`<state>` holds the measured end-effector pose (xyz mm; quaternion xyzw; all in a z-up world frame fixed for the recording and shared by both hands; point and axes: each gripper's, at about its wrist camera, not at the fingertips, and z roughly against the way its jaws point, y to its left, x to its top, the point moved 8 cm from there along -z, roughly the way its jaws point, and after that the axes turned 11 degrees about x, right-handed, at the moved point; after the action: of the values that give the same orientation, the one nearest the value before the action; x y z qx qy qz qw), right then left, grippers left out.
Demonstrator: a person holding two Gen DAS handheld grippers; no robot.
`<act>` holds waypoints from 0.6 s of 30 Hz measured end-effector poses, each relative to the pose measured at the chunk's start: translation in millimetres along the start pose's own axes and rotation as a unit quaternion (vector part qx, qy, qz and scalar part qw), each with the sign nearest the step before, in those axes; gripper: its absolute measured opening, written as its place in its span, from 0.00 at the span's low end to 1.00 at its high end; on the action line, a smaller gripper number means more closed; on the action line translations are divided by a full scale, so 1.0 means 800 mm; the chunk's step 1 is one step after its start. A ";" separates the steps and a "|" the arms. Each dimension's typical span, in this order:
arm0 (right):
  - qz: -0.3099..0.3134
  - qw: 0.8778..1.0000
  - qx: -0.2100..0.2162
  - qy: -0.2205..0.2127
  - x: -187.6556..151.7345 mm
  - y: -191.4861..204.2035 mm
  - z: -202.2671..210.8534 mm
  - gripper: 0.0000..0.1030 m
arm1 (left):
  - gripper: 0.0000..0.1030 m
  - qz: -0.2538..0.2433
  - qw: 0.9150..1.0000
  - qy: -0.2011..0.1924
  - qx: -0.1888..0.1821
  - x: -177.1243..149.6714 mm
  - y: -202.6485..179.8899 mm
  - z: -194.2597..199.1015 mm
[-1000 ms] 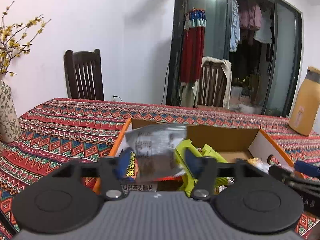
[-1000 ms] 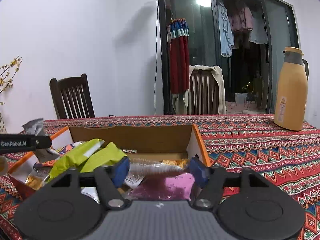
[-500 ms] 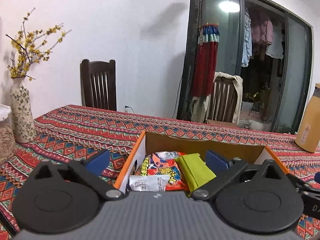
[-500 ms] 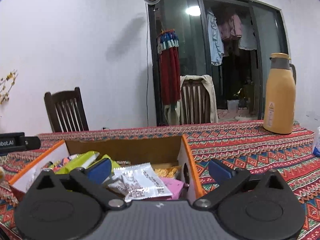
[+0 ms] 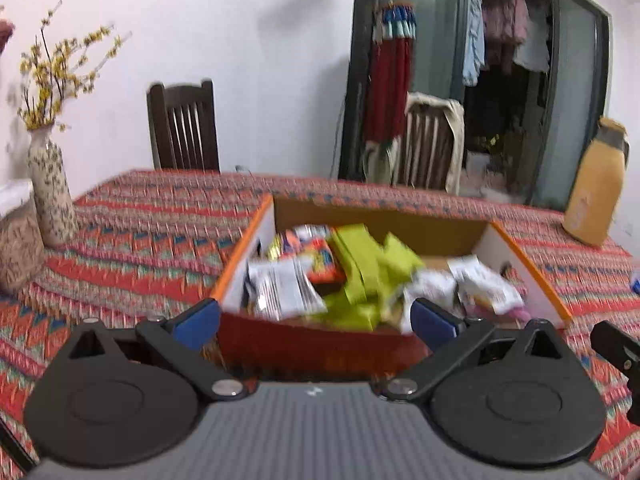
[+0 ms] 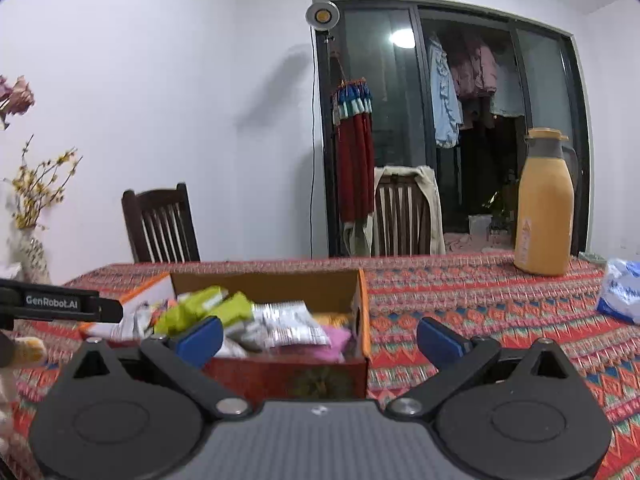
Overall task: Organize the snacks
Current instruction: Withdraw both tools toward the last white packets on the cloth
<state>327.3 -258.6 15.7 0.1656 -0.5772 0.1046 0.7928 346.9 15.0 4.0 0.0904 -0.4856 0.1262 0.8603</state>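
Two wooden chairs behind a table covered in a red patterned cloth, white wall and dark glass door beyond. Cardboard box with orange rim near the middle of the cloth. To the left of the box, a speckled vase with yellow blossom twigs; far right of the box, an orange-yellow thermos jug; nearer on that side, a blue-and-white plastic pack. Inside the box, piled loosely: silver snack packets, lime-green packets, an orange printed bag, a pink packet at the right end. Left view blurred, finer labels unreadable. Left gripper spread wide and empty, held at the box's near wall. Right gripper likewise spread wide, gripping nothing, straddling the box's near right corner.
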 end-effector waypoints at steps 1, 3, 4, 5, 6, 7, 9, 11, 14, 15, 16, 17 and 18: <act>-0.003 1.000 -0.001 0.004 -0.007 -0.005 0.006 1.00 | 1.00 -0.004 1.000 0.009 -0.003 -0.009 -0.002 0.003; -0.012 1.000 -0.005 0.015 -0.022 -0.014 0.016 1.00 | 1.00 -0.014 1.000 0.022 -0.008 -0.025 -0.007 0.010; -0.016 1.000 -0.008 0.019 -0.029 -0.018 0.021 1.00 | 1.00 -0.019 0.999 0.027 -0.010 -0.033 -0.010 0.014; -0.019 1.000 -0.011 0.022 -0.033 -0.021 0.024 1.00 | 1.00 -0.025 0.999 0.034 -0.012 -0.042 -0.013 0.017; -0.024 0.999 -0.014 0.026 -0.040 -0.025 0.029 1.00 | 1.00 -0.030 0.999 0.039 -0.014 -0.050 -0.015 0.019; -0.028 0.999 -0.016 0.030 -0.046 -0.028 0.032 1.00 | 1.00 -0.034 0.998 0.045 -0.017 -0.057 -0.019 0.022; -0.035 0.999 -0.018 0.035 -0.057 -0.034 0.039 1.00 | 1.00 -0.042 0.997 0.054 -0.022 -0.069 -0.025 0.027; -0.039 0.998 -0.019 0.038 -0.064 -0.036 0.046 1.00 | 1.00 -0.050 0.997 0.062 -0.026 -0.079 -0.033 0.032; -0.044 0.998 -0.019 0.040 -0.075 -0.038 0.057 1.00 | 1.00 -0.058 0.995 0.072 -0.029 -0.092 -0.043 0.038; -0.045 0.998 -0.018 0.042 -0.078 -0.038 0.059 1.00 | 1.00 -0.061 0.995 0.074 -0.031 -0.096 -0.047 0.040; -0.046 0.998 -0.017 0.043 -0.082 -0.038 0.061 1.00 | 1.00 -0.064 0.995 0.077 -0.031 -0.099 -0.051 0.042; -0.047 0.998 -0.017 0.045 -0.085 -0.038 0.063 1.00 | 1.00 -0.068 0.994 0.079 -0.032 -0.104 -0.054 0.043; -0.048 0.998 -0.018 0.048 -0.089 -0.039 0.065 1.00 | 1.00 -0.072 0.993 0.083 -0.033 -0.108 -0.057 0.044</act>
<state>270.5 -305.2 -41.6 0.1739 -0.5319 0.0641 0.8263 289.4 -49.7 -53.6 0.0860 -0.4091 0.0554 0.9067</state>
